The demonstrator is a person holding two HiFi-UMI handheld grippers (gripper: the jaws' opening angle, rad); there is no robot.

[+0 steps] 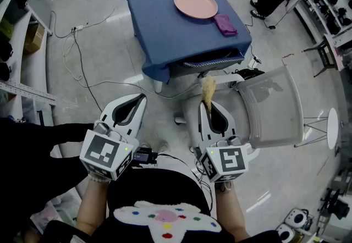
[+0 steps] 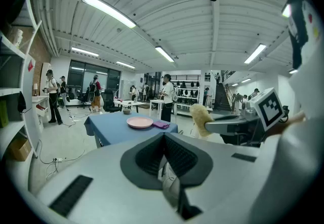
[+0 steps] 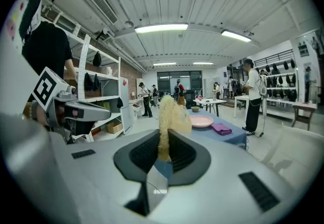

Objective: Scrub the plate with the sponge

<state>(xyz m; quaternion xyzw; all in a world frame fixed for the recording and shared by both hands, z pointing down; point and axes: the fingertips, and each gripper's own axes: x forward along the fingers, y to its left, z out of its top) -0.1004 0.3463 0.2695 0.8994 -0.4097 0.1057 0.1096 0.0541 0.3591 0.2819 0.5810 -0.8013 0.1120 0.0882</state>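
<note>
Right gripper [image 1: 208,104] clamps the sponge [image 1: 208,89], left gripper [image 1: 141,99] shut empty — both well short of the plate [image 1: 195,4] — best to land the sponge flat on it.

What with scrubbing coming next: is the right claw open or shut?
Shut on the sponge: the right claw pinches its lower end, the rest sticking out beyond.

- Left gripper [image 1: 141,99] — jaws closed together, nothing between them; held low, pointing forward and slightly downward.
- Right gripper [image 1: 207,105] — jaws clamped on the sponge [image 1: 208,91]; alongside the left one, near it, pointing the same way.
</note>
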